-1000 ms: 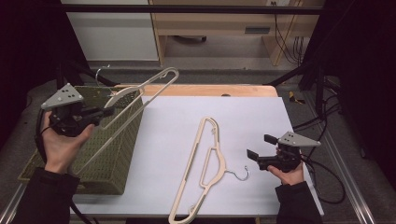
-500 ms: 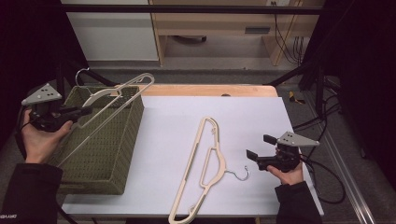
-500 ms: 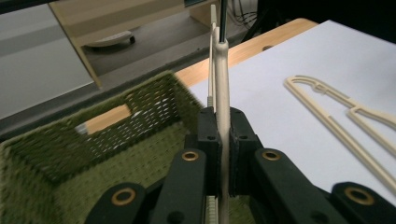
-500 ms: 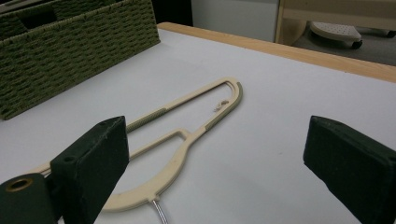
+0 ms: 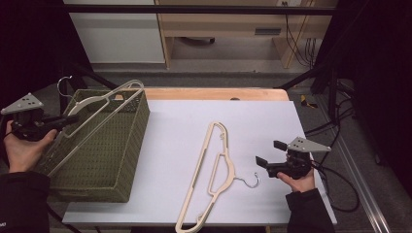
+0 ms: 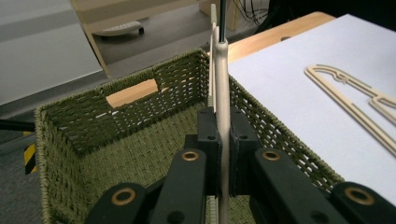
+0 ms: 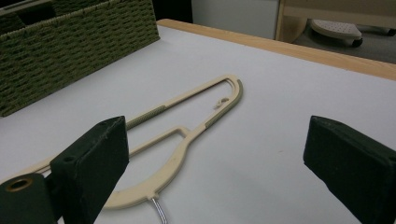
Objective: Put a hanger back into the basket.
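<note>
Left gripper [image 6: 218,154]: jaws clamped on the cream bar of a hanger, call it the held hanger [image 6: 220,93]. Bar runs straight up between the two black jaws in the left gripper view. The gripper sits over the open top of the green woven basket [image 6: 140,135].

High view: left gripper [image 5: 65,119] sits just off the basket's [image 5: 104,160] outer side, the one away from the white board. The person's left hand [image 5: 22,148] holds it from below, grey plate on top. Held hanger [image 5: 104,104] is tilted across the basket's far end, one end sticking up past the far rim. Its metal hook [image 5: 63,83] is raised above the basket's far outer corner (can't tell if any part of it rests on the rim).

Right gripper [image 7: 215,158]: jaws wide apart, nothing between them. Second hanger [image 7: 187,135] lies flat on the white board [image 7: 289,116] ahead of the jaws.

High view: right gripper [image 5: 265,154] is well away from the basket, near the board's [image 5: 180,126] opposite edge, in the right hand [image 5: 300,180]. Second hanger [image 5: 211,174] lies on the board between basket and right gripper, long axis running away from the person. Its metal hook [image 5: 250,180] points toward the right gripper, near the jaws but not touching.

Wooden table edge [image 5: 214,93] shows beyond the board, level with the basket's far rim.
</note>
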`<state>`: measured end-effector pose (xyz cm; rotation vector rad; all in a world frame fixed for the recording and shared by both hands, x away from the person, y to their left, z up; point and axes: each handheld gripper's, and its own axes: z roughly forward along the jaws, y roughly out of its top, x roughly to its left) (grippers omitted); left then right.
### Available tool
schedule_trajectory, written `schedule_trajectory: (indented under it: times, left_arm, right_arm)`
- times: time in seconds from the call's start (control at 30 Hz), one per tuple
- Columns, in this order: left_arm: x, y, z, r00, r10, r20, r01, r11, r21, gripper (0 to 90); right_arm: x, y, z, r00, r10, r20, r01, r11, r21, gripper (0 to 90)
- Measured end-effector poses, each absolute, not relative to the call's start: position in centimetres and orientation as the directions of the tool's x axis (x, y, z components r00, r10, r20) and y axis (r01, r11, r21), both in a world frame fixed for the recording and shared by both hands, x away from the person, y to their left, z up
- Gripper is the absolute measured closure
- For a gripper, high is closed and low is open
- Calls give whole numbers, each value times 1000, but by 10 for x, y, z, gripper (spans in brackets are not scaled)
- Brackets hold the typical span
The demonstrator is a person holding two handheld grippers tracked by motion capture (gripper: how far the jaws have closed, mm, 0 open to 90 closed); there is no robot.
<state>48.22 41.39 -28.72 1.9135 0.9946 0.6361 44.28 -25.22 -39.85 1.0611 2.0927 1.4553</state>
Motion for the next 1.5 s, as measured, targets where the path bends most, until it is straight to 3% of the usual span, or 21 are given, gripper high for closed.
schedule_trajectory:
  times: [0.47,1.03,1.17,1.33,1.5]
  left_arm:
    - [496,425,-318,539,842,2,477,-308,823,858]
    - [512,423,-369,514,846,-140,606,-242,757,844]
    - [513,426,-372,460,877,-141,617,-201,761,841]
    - [519,430,-383,354,934,-45,679,-224,699,800]
    - [518,440,-392,304,951,-53,698,-184,691,795]
  right_arm:
    - [443,-251,-399,-644,757,111,370,182,911,76]
    - [443,-250,-400,-648,754,107,376,195,906,75]
    - [444,-250,-400,-649,753,108,377,196,905,75]
    - [444,-249,-401,-653,750,103,375,202,905,74]
    - [444,-248,-402,-651,752,103,377,203,904,74]
